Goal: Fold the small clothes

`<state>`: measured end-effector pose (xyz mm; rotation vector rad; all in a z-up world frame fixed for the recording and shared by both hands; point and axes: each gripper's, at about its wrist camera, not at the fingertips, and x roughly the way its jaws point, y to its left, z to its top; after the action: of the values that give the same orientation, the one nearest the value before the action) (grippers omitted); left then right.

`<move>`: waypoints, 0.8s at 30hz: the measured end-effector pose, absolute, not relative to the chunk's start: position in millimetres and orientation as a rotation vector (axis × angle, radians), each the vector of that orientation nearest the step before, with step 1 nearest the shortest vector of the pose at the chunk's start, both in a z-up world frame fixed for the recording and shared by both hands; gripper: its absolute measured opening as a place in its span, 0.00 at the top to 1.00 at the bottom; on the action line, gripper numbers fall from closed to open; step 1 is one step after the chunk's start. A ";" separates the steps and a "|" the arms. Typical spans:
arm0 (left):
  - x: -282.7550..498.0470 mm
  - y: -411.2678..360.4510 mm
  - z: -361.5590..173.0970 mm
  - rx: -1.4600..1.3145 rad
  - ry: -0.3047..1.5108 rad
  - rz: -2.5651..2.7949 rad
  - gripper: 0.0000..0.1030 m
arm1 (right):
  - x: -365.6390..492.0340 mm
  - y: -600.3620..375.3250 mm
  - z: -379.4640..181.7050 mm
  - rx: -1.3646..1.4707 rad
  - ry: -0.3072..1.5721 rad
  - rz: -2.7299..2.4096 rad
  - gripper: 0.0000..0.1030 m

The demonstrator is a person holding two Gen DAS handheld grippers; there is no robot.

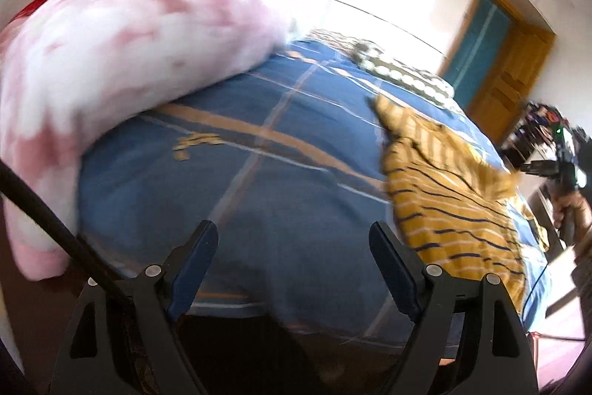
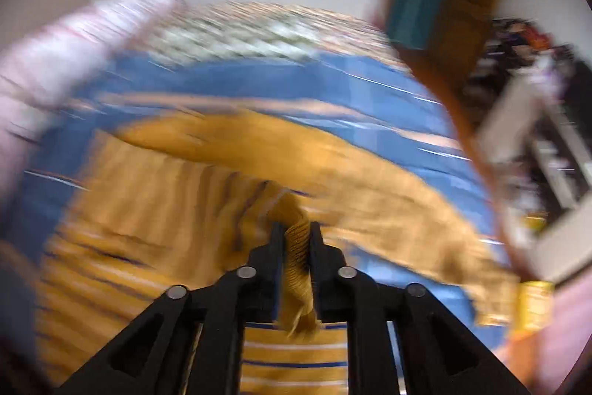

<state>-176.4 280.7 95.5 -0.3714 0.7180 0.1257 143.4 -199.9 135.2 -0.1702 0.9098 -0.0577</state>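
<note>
- Mustard-yellow striped shirt (image 1: 455,206) lies on the blue plaid bedspread (image 1: 259,195), off to the right of the left gripper (image 1: 292,247).
- Left gripper's jaws are spread wide, nothing between them.
- Right gripper (image 2: 296,239) is pinching a bunched fold of the shirt.
- Pink floral blanket (image 1: 122,54) sits piled on the bed's left side.

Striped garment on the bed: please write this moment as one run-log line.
step: fold | right tool: shut on striped garment edge | left tool: open, empty, above blue bedcover | pink blanket: left of garment
</note>
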 end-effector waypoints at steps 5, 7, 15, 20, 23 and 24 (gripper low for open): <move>-140.1 241.5 93.3 -0.332 0.781 0.013 0.16 | 95.8 -228.6 123.5 -0.055 0.896 0.084 0.53; -117.9 225.1 85.5 -0.325 0.822 -0.030 0.16 | 73.1 -234.3 113.5 -0.018 0.916 0.139 0.52; -52.2 187.9 49.4 -0.462 0.979 -0.161 0.16 | -7.5 -269.6 59.7 0.149 0.956 0.194 0.52; -48.6 167.0 38.4 -0.540 1.014 -0.262 0.16 | -38.3 -283.4 27.6 0.294 0.995 0.261 0.52; -53.3 151.5 29.6 -0.555 1.030 -0.281 0.16 | -49.7 -276.6 18.5 0.332 0.975 0.297 0.52; -56.0 147.2 29.2 -0.545 1.022 -0.269 0.16 | -51.6 -274.4 16.5 0.345 0.965 0.301 0.52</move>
<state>-56.0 147.2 29.2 -0.5448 1.0223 -0.2689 -51.6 -274.4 16.5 0.3452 0.9655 0.3012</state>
